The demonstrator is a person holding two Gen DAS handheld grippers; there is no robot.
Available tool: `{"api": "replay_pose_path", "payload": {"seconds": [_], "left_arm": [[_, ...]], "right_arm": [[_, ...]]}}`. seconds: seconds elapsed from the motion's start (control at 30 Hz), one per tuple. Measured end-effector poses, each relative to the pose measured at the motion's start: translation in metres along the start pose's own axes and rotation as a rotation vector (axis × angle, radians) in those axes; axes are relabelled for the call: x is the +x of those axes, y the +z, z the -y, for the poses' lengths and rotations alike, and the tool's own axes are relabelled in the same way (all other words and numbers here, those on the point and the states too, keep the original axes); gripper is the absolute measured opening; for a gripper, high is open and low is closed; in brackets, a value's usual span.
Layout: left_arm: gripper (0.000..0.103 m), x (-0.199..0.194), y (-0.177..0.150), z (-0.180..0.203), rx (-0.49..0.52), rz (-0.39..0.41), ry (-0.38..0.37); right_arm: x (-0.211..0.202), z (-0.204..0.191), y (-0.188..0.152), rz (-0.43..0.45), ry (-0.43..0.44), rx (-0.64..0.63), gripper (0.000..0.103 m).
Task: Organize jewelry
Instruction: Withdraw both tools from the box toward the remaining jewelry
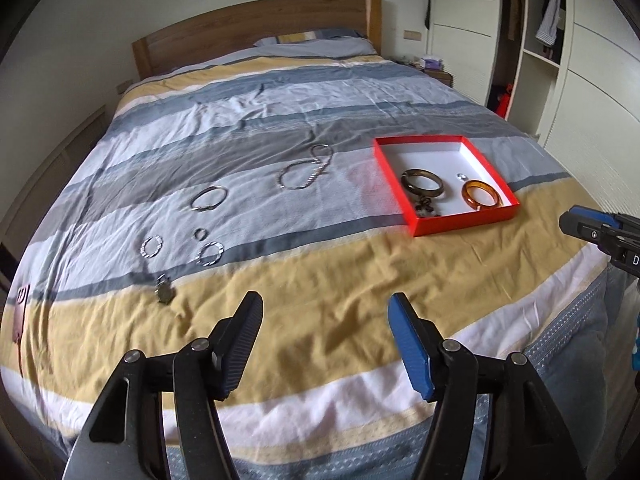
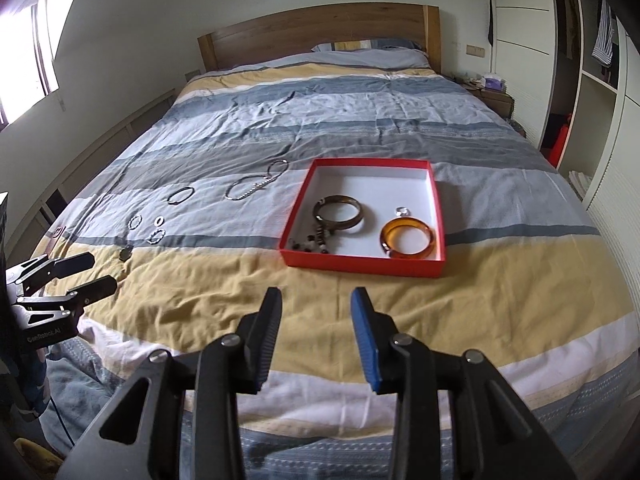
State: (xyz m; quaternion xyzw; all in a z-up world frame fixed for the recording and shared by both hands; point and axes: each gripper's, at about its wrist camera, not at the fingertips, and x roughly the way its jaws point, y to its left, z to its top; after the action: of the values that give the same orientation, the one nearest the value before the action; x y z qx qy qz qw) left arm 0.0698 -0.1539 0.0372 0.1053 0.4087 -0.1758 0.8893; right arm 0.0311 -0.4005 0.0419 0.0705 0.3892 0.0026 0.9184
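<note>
A red shallow box (image 1: pixel 464 222) (image 2: pixel 360 265) lies on the striped bed. In it are a dark brown bangle (image 1: pixel 422 185) (image 2: pixel 339 211), an amber bangle (image 1: pixel 482 196) (image 2: pixel 408 238), a small ring (image 2: pixel 402 211) and a beaded piece (image 2: pixel 316 242). Left of the box, loose on the cover, lie a silver chain (image 1: pixel 306 170) (image 2: pixel 256 186), a thin bangle (image 1: pixel 209 199) (image 2: pixel 180 195), small rings (image 1: pixel 152 247) (image 2: pixel 156 236) and a dark pendant (image 1: pixel 163 292) (image 2: pixel 125 254). My left gripper (image 1: pixel 324 312) (image 2: pixel 86 272) hangs open and empty over the yellow stripe. My right gripper (image 2: pixel 316 300) is open, empty, short of the box.
A wooden headboard (image 2: pixel 320 28) and pillows stand at the far end. White wardrobes with open shelves (image 2: pixel 592 80) line the right side, with a nightstand (image 2: pixel 494 96) beside the bed. A window (image 2: pixel 28 40) is at the left. The bed's near edge drops off below the grippers.
</note>
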Motion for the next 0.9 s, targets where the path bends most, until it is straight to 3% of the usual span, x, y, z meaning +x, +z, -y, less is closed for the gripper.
{"api": "replay_pose_path", "payload": {"seconds": [0.67, 0.9], "left_arm": [[0.066, -0.062, -0.093, -0.129, -0.282, 0.073, 0.127], [0.066, -0.068, -0.111, -0.155, -0.337, 0.051, 0.180]], "right_arm": [[-0.018, -0.079, -0.020, 0.003, 0.053, -0.076, 0.034], [-0.012, -0.095, -0.025, 0.000, 0.095, -0.094, 0.034]]}}
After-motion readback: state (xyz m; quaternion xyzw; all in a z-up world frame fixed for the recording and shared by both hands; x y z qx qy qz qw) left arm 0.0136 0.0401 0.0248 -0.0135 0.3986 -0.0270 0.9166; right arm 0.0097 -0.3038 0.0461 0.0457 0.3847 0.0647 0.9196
